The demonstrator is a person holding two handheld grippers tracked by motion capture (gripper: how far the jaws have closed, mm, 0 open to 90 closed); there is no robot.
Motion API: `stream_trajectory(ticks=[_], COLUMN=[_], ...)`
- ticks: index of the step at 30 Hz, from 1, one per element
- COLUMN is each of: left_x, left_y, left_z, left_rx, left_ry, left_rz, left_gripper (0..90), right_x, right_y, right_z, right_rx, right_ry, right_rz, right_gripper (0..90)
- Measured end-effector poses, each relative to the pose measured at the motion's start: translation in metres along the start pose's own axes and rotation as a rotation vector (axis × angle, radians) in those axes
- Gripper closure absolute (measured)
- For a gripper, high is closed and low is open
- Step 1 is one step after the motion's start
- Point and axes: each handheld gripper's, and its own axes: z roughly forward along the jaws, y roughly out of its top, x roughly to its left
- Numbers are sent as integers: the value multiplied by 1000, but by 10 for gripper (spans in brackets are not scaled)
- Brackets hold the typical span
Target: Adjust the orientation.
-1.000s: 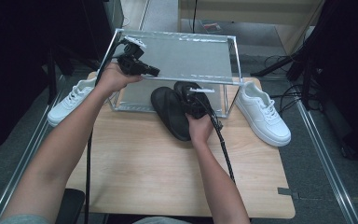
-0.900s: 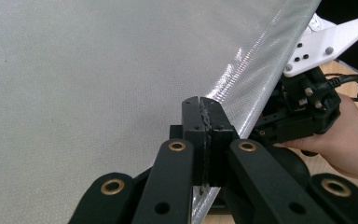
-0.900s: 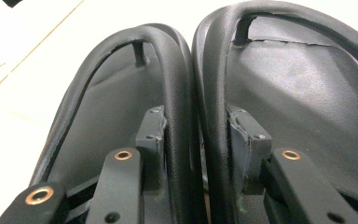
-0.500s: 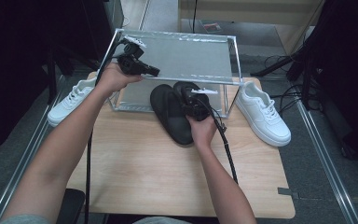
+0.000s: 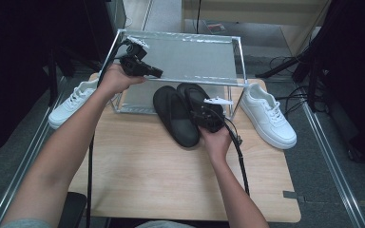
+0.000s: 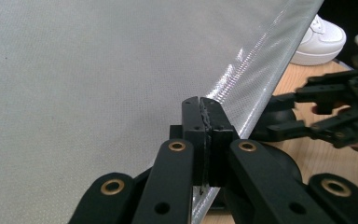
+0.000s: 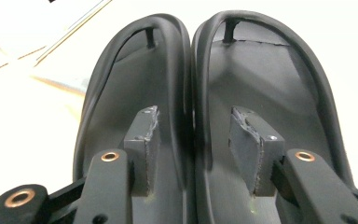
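The left tool (image 5: 158,73) was clamped on the mesh cover (image 5: 190,57) at the rack's ten o'clock corner. The right tool (image 7: 193,144), jaws just closing yet apart, straddled the touching rims of two black slippers (image 5: 176,114) (side by side, mid-surface (image 5: 138,175)).

Lab-like recording room, wooden table (image 5: 171,190), cables (image 5: 285,64) on grey floor, dark curtains (image 5: 24,57)

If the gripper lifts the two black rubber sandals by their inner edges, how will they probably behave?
The black rubber sandals look thin and moulded, so probably light and a little bendy. The right gripper straddles both inner rims, so one sandal might slip or sag away. Their flat soles should not roll.
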Motion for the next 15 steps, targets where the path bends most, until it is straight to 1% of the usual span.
stream_trajectory(ticks=[2, 3, 4, 5, 6, 7, 8, 9, 10, 11, 12, 13, 15], left_x=[0, 0, 0, 0, 0, 0, 0, -1, -1, -1, -1, 0, 0], left_y=[0, 0, 0, 0, 0, 0, 0, 0, 0, 1, 0, 0, 0], left_z=[0, 0, 0, 0, 0, 0, 0, 0, 0, 0, 0, 0, 0], left_rx=[1, 1, 1, -1, -1, -1, 0, 7, 7, 6, 5, 6, 5], left_ry=[2, 0, 2, 3, 3, 1, 1, 6, 6, 6, 5, 5, 1], left_rz=[0, -1, 0, -4, -4, -1, -1, -2, -2, -6, -11, -10, -12], left_gripper=[900, 900, 900, 900, 900, 900, 900, 900, 900, 900, 900, 900, 900], right_x=[2, 4, 4, 5, 5, 5, 5, 6, 7, 7, 7, 7, 7], right_y=[-5, -11, -11, -18, -18, -23, -27, -35, -39, -39, -45, -45, -51], right_z=[-8, -15, -15, -20, -20, -23, -25, -29, -31, -31, -35, -35, -39], right_rx=[-4, 1, 1, 4, 4, -4, -7, -1, 4, 4, 9, 9, 4], right_ry=[15, 35, 35, 51, 51, 76, 88, 97, 99, 99, 109, 109, 111], right_rz=[-14, -34, -34, -46, -46, -45, -47, -61, -63, -63, -65, -65, -66], right_gripper=[664, 724, 724, 823, 823, 856, 898, 900, 900, 900, 900, 900, 900])
